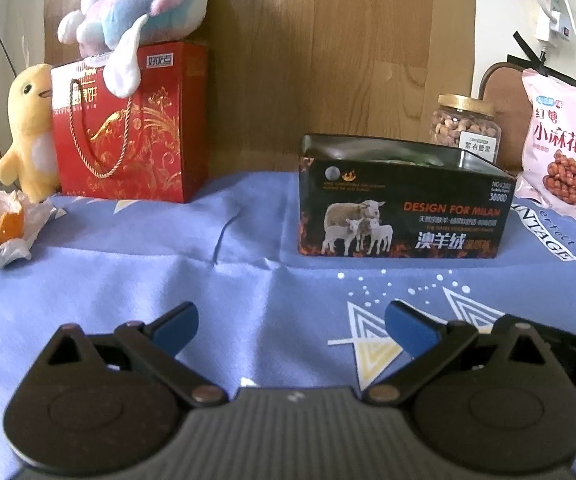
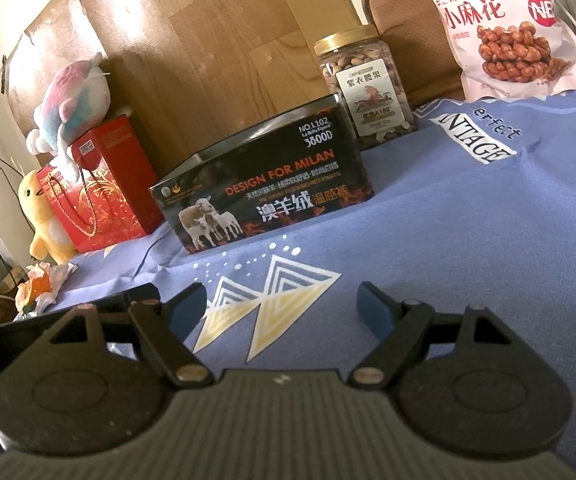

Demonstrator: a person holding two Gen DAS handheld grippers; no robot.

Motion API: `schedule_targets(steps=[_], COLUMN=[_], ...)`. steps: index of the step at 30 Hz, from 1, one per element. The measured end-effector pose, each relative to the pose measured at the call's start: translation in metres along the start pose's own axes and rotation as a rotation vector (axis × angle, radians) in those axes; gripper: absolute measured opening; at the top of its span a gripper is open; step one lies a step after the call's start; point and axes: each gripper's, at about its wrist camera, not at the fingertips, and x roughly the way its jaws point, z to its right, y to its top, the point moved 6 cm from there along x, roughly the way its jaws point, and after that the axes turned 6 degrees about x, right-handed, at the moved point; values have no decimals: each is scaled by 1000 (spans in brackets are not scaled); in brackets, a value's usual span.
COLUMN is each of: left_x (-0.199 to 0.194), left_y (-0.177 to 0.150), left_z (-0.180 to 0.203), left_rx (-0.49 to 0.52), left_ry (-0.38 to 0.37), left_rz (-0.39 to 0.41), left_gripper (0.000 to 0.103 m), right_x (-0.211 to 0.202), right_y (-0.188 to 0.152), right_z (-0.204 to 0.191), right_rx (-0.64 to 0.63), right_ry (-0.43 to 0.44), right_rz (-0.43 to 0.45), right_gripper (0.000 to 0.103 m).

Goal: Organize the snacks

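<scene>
While both the left tool and right tool gape empty, only the left view looks into the black box.

The black box hides the nut jar's base, and the pink snack bag is cut off at the edge

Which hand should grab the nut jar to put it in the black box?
Probably the right. The right tool is open and the nut jar sits almost straight ahead of it. From the left tool, also open, the black box partly hides it.
</scene>
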Motion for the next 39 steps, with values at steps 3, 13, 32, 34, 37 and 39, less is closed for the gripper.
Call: schedule_targets(steps=[3,13,32,34,37,39], left_x=[1,4,6,5,5,5], left_y=[0,-2,-2,-2,-2,-2], left_z=[0,0,-4,-4,-3,-2], left_rx=[0,-2,-26,-28,-23,-20], left_ry=[0,-7,-20,-25,-29,-30], left_rz=[-3,-21,-37,-34,-34,-37], left_gripper=[103,103,103,103,103,103], right_x=[0,0,0,0,0,0], right_y=[0,0,0,0,0,0], right_z=[0,-1,0,0,0,0], right_rx=[0,0,1,1,1,1], right_ry=[0,0,0,0,0,1], right_rz=[0,-1,1,0,0,0], right_gripper=[84,84,84,84,84,84])
